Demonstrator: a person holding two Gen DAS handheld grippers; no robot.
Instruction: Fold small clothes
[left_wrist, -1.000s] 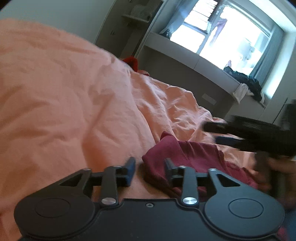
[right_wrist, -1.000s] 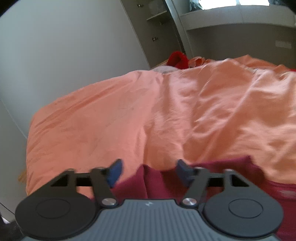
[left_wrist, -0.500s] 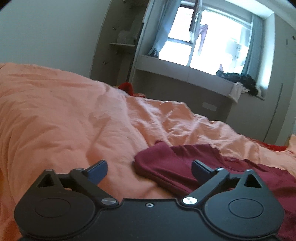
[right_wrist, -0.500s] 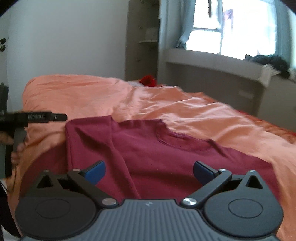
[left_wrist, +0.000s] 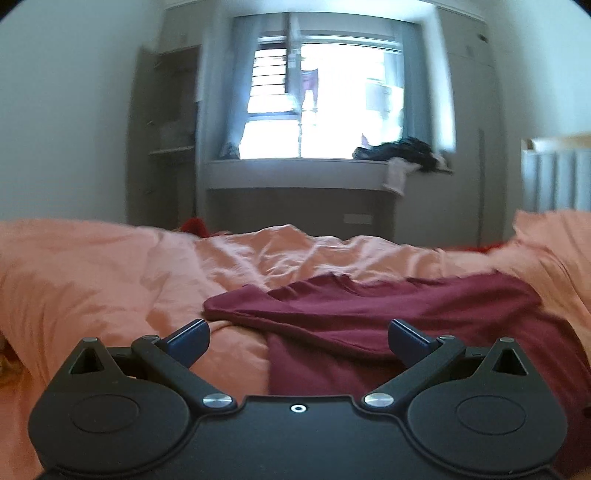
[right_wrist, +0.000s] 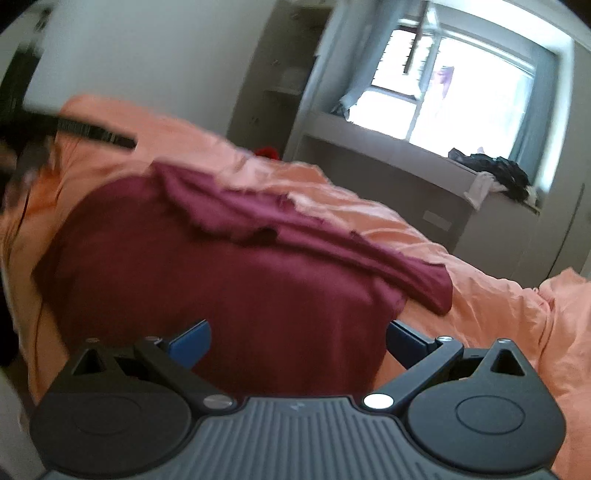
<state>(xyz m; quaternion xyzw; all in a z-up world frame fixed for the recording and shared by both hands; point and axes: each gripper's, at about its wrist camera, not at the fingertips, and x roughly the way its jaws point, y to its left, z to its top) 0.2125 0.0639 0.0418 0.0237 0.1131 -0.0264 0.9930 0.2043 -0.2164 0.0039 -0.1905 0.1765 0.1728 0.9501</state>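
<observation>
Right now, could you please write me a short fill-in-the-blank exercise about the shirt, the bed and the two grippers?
1. The shirt lying on the bed is dark ____.
2. The bedcover under it is ____ in colour.
3. Both the left gripper and the right gripper have their jaws wide ____.
4. A heap of dark clothes lies on the ledge below the ____.

Missing words: red; orange; open; window
</observation>
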